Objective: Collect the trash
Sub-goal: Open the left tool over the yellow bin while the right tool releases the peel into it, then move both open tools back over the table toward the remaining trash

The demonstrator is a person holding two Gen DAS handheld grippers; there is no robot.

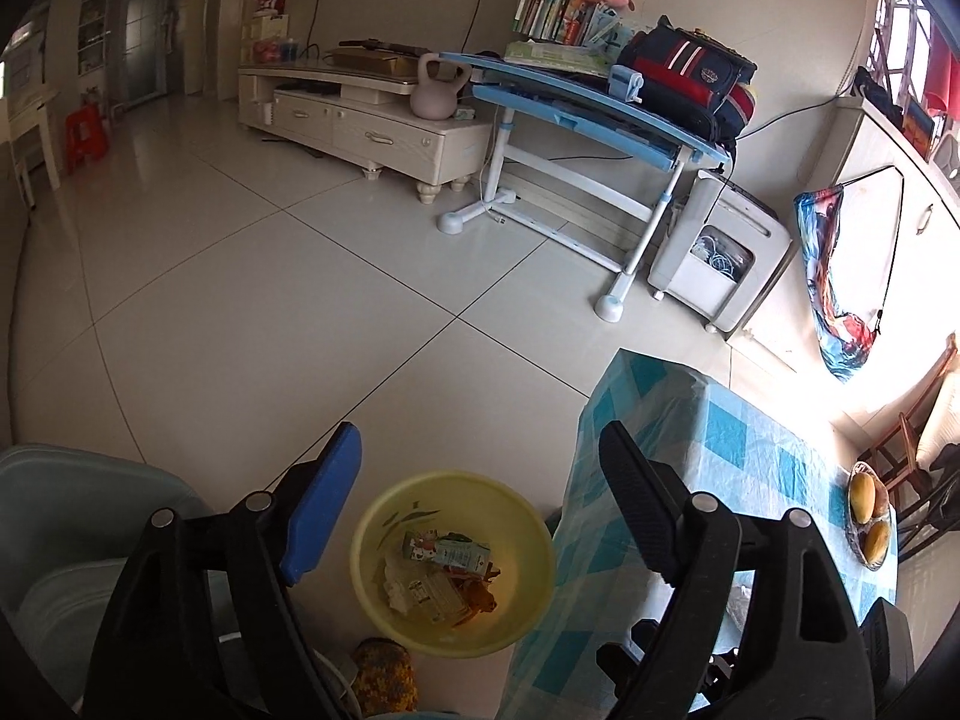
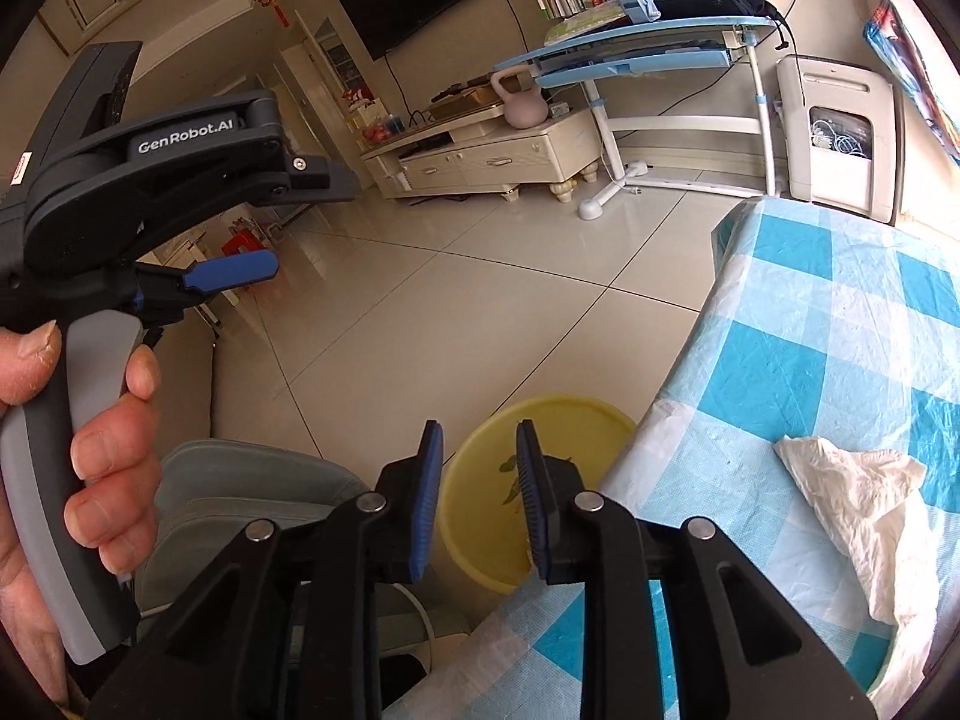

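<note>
- Trash, a crumpled white tissue (image 2: 858,498), lies on the blue-and-white checked tablecloth (image 2: 840,312), at four o'clock from the right gripper (image 2: 480,498)
- Right gripper's blue pads stand slightly parted, nothing between them
- Left gripper (image 1: 480,516) is spread wide and empty above the round yellow plastic basin (image 1: 540,576) on the floor
- Cartons and wrappers (image 1: 447,564) lie inside the basin

Floor (image 1: 270,300) open; table edge (image 1: 606,480) crowds basin (image 1: 453,564).
</note>
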